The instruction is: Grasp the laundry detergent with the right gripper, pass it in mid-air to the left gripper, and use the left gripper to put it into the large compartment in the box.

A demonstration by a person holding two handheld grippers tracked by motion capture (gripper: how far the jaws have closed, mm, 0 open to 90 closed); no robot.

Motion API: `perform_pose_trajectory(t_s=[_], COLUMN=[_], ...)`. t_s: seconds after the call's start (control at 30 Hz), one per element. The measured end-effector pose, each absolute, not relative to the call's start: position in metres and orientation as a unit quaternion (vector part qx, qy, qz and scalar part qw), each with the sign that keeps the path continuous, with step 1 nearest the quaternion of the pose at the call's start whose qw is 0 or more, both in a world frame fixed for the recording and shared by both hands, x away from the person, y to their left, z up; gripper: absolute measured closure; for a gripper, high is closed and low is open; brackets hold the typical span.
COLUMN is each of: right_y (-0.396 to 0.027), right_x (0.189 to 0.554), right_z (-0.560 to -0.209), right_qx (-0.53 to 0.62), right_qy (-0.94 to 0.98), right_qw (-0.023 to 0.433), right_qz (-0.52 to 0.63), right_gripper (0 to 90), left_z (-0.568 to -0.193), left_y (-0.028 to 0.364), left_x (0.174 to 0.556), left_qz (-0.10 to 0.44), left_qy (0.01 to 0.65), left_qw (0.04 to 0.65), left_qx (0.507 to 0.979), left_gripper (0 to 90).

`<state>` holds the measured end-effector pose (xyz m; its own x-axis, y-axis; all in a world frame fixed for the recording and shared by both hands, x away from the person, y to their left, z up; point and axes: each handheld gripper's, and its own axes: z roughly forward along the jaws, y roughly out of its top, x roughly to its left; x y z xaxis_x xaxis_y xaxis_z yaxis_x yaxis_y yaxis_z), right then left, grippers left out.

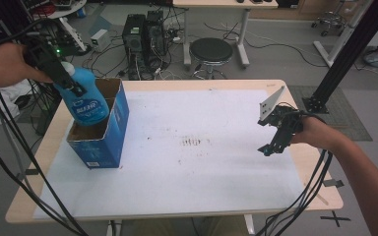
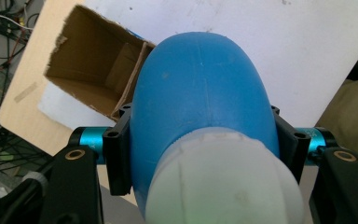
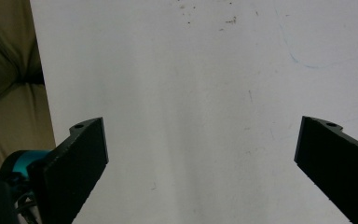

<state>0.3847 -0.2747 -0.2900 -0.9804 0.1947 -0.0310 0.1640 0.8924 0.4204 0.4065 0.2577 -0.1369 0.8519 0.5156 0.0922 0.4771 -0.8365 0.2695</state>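
A blue plastic bottle (image 1: 87, 101) with a white cap hangs bottom-down over the open top of a blue cardboard box (image 1: 114, 129) at the table's left. My left gripper (image 1: 64, 78) is shut on the bottle's upper body. In the left gripper view the black jaws press both sides of the bottle (image 2: 200, 88), and the box's brown inside (image 2: 91, 74) lies beyond it. My right gripper (image 1: 271, 146) hovers open over the white sheet at the table's right, and nothing lies between its wide-apart jaws in the right gripper view (image 3: 200, 163).
A white sheet (image 1: 192, 152) covers most of the wooden table (image 1: 320, 191). Cables trail from both grippers off the front edge. Behind the table stand a black stool (image 1: 210, 51) and computer towers (image 1: 140, 34) on the floor.
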Motion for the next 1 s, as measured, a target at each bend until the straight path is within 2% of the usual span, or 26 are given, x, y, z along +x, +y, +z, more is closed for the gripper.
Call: perform_pose_trajectory(t_s=[0.6, 1.0], right_y=[-0.272, -0.273], right_x=[0.386, 0.386], right_z=[-0.295, -0.297], right_qx=[0.09, 0.095], right_qy=[0.972, 0.972], right_qw=[0.034, 0.034], right_qz=[0.214, 0.213], right_gripper=[1.6, 1.6], left_z=[-0.22, -0.257], left_y=[0.262, 0.262], left_x=[0.421, 0.426], left_qz=[0.066, 0.052], left_qy=[0.252, 0.251], left_qw=[0.104, 0.095], left_qx=[0.96, 0.962], left_gripper=[37.6, 37.6])
